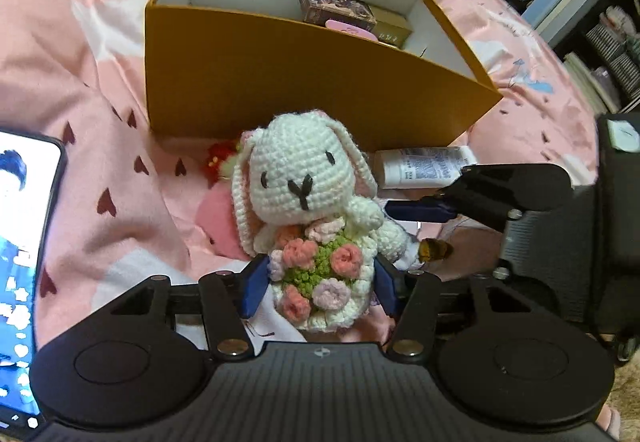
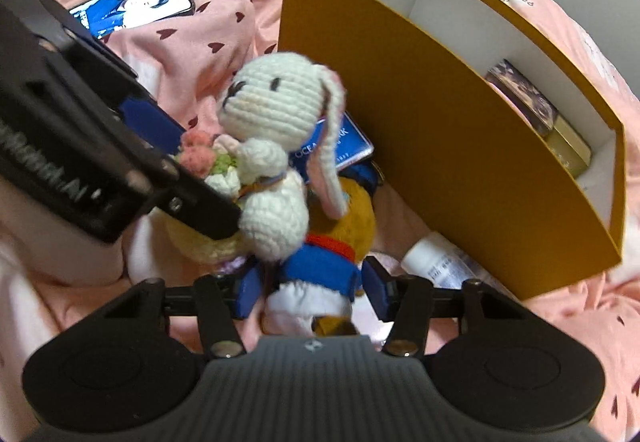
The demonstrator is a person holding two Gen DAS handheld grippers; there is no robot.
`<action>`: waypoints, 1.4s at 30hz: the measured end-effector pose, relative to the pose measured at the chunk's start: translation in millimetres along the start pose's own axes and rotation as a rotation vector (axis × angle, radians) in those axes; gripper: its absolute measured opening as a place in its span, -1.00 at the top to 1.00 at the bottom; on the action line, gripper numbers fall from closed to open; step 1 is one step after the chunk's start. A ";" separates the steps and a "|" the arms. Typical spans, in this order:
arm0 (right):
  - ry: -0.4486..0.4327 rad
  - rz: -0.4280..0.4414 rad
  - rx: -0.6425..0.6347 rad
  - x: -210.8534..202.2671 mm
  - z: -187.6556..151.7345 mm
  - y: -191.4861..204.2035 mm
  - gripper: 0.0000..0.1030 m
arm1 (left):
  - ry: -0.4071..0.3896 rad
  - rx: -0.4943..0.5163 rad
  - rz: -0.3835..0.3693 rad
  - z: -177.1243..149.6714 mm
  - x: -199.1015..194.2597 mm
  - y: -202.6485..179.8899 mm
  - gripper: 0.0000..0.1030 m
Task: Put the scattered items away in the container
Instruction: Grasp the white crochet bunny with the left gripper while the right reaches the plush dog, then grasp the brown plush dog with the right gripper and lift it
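Note:
A white crochet rabbit with a flower bouquet stands upright between the blue pads of my left gripper, which is shut on its body. In the right wrist view the rabbit hangs from that gripper's black fingers, which reach in from the left. My right gripper is shut on a plush toy with a blue jacket, red collar and orange-yellow body lying on the bedding. The orange box with white inside walls stands just behind, and appears as the box on the right.
Inside the box lie a purple patterned carton and a gold one. A white tube and a blue card lie by the box's front wall. A lit phone rests on the pink heart-print bedding. Shelves stand far right.

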State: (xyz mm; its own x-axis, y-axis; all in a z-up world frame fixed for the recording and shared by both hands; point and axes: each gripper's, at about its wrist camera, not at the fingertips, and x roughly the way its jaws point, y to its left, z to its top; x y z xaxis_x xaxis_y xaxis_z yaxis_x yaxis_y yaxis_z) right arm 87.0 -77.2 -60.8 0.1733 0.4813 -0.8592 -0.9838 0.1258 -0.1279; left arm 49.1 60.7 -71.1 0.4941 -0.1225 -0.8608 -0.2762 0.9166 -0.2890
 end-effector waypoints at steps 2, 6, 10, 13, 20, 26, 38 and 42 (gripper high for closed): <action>0.020 -0.021 0.003 7.6 0.5 0.4 0.11 | 0.010 0.002 0.024 0.8 -2.6 -3.0 -0.21; 0.022 -0.005 0.069 2.3 -1.5 -8.0 0.20 | 0.003 0.010 0.041 2.2 -12.8 -5.0 -0.19; 0.003 0.070 0.299 -14.3 -10.5 -38.9 0.23 | 0.002 0.038 0.073 4.4 -23.7 -7.9 -0.18; -0.042 0.117 0.476 -27.8 -19.7 -61.8 0.23 | 0.040 0.057 0.092 4.6 -23.4 -8.2 -0.18; -0.046 0.233 0.712 -15.0 -33.4 -77.3 0.22 | 0.039 0.121 0.113 4.4 0.3 -17.1 -0.20; -0.047 0.195 0.739 -11.1 -35.0 -80.8 0.18 | -0.007 0.144 0.072 3.5 7.7 -18.4 -0.27; -0.098 -0.115 0.512 -43.4 -27.4 -69.6 0.20 | 0.011 0.074 0.074 -2.3 1.1 -10.0 -0.32; -0.076 -0.172 0.475 -38.4 -28.1 -73.7 0.32 | 0.009 0.067 0.067 -3.0 2.0 -9.4 -0.31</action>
State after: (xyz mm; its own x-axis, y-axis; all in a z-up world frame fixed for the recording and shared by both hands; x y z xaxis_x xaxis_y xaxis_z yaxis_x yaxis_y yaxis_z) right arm 151.5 -129.3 -32.3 0.3507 0.4787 -0.8049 -0.8142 0.5805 -0.0096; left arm 50.2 50.7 -71.3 0.4688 -0.0637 -0.8810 -0.2521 0.9462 -0.2026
